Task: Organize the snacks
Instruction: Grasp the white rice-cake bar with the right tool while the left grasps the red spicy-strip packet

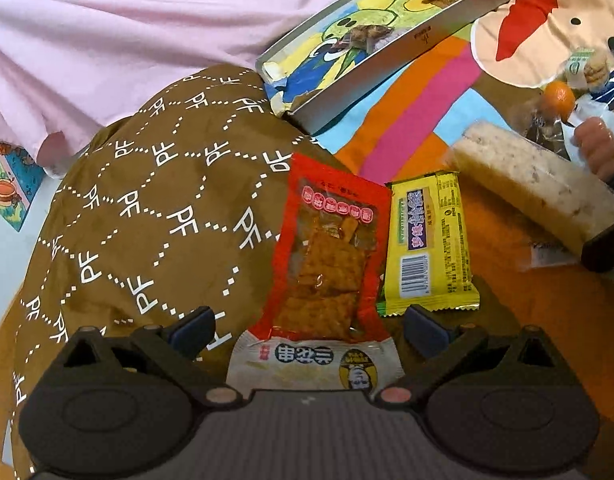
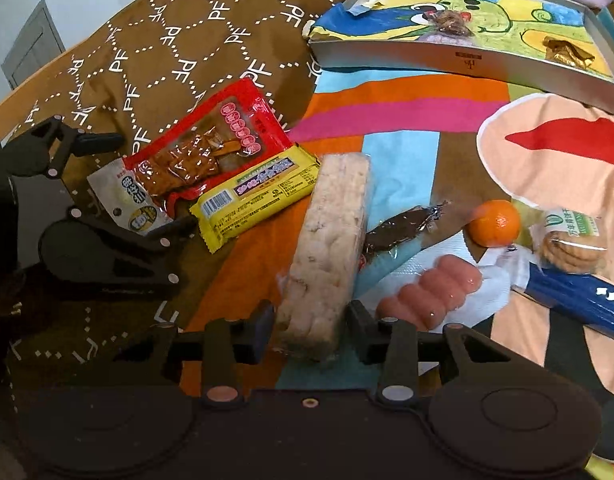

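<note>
On the colourful cloth [image 2: 399,148], the right gripper [image 2: 311,322] has its fingers either side of the near end of the rice bar [image 2: 331,240], touching it, so it's grasping that. Left of the bar sit a yellow packet [image 2: 255,196] and a red pouch [image 2: 207,148] (overlapping a white packet [image 1: 311,364]). The left gripper [image 1: 307,326] is spread wide around the pouch end, gripping nothing. Far off, the tray [image 2: 467,62] holds two snacks; a mandarin [image 2: 494,223] sits right.
</note>
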Demonstrator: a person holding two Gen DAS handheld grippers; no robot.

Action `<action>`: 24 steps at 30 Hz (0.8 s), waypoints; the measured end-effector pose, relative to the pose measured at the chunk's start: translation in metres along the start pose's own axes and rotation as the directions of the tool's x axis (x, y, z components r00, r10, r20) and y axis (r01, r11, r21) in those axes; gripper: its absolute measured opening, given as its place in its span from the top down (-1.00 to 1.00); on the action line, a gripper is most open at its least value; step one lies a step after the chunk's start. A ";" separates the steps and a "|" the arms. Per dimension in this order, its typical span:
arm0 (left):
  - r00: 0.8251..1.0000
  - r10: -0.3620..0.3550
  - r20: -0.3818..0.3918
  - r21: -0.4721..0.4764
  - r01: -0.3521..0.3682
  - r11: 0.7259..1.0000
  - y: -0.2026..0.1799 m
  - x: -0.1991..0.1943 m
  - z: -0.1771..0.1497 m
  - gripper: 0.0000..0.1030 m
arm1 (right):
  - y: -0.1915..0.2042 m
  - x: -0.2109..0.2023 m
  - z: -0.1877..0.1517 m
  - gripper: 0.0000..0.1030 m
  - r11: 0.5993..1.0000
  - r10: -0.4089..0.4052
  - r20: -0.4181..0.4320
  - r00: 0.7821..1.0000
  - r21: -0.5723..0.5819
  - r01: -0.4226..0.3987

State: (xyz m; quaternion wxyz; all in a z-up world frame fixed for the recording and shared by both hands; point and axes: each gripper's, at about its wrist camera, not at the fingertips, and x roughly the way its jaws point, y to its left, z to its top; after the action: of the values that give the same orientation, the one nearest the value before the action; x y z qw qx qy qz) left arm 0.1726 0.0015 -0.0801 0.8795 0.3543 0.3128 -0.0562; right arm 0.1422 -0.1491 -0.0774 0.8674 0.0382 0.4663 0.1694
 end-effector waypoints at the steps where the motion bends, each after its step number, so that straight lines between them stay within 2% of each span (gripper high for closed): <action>1: 1.000 -0.005 -0.001 -0.002 0.005 1.000 0.001 0.001 0.000 -0.93 | 0.000 0.000 0.001 0.17 1.000 0.002 0.001 1.000 0.002 -0.002; 5: 0.997 -0.074 -0.018 -0.068 0.072 0.995 0.012 0.004 0.001 -0.54 | 0.001 0.002 0.002 0.17 1.000 -0.003 0.010 1.000 -0.011 0.004; 11: 0.994 -0.103 -0.030 -0.159 0.097 0.982 0.025 0.004 0.001 -0.34 | 0.006 0.005 0.003 0.15 0.999 -0.013 0.026 1.000 -0.047 0.014; 14: 0.989 -0.145 -0.042 -0.227 0.132 0.965 0.032 -0.001 0.003 -0.27 | 0.008 0.005 0.002 0.14 0.998 -0.016 0.049 0.999 -0.067 0.019; 16: 0.979 -0.200 -0.045 -0.303 0.177 0.936 0.042 -0.004 0.005 -0.25 | 0.009 0.005 0.002 0.14 0.997 -0.022 0.056 0.998 -0.077 0.027; 17: 0.969 -0.243 -0.053 -0.361 0.208 0.909 0.048 -0.005 0.006 -0.25 | 0.009 0.004 0.003 0.14 0.996 -0.026 0.058 0.998 -0.078 0.030; 19: 0.939 -0.336 -0.068 -0.483 0.263 0.835 0.060 -0.004 0.003 -0.25 | 0.009 0.003 0.002 0.12 0.996 -0.035 0.063 0.997 -0.084 0.040; 20: 0.918 -0.389 -0.078 -0.540 0.290 0.790 0.064 -0.002 0.000 -0.25 | 0.010 0.004 0.002 0.12 0.995 -0.038 0.064 0.997 -0.087 0.043; 21: 0.903 -0.421 -0.084 -0.571 0.303 0.763 0.065 -0.002 -0.003 -0.25 | 0.010 0.003 0.001 0.11 0.995 -0.038 0.066 0.997 -0.089 0.044; 22: 0.893 -0.441 -0.090 -0.593 0.308 0.744 0.065 -0.001 -0.006 -0.25 | 0.010 0.004 0.001 0.10 0.995 -0.036 0.070 0.997 -0.091 0.043; 24: 0.889 -0.445 -0.102 -0.593 0.305 0.745 0.063 0.000 -0.008 -0.29 | 0.011 0.004 -0.001 0.08 0.994 -0.036 0.079 0.996 -0.098 0.044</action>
State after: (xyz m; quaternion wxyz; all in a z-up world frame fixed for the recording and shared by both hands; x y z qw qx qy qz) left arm 0.1886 0.0534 -0.0476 0.8702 0.0133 0.4831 -0.0961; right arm 0.1405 -0.1379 -0.0784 0.8888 -0.0078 0.4242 0.1734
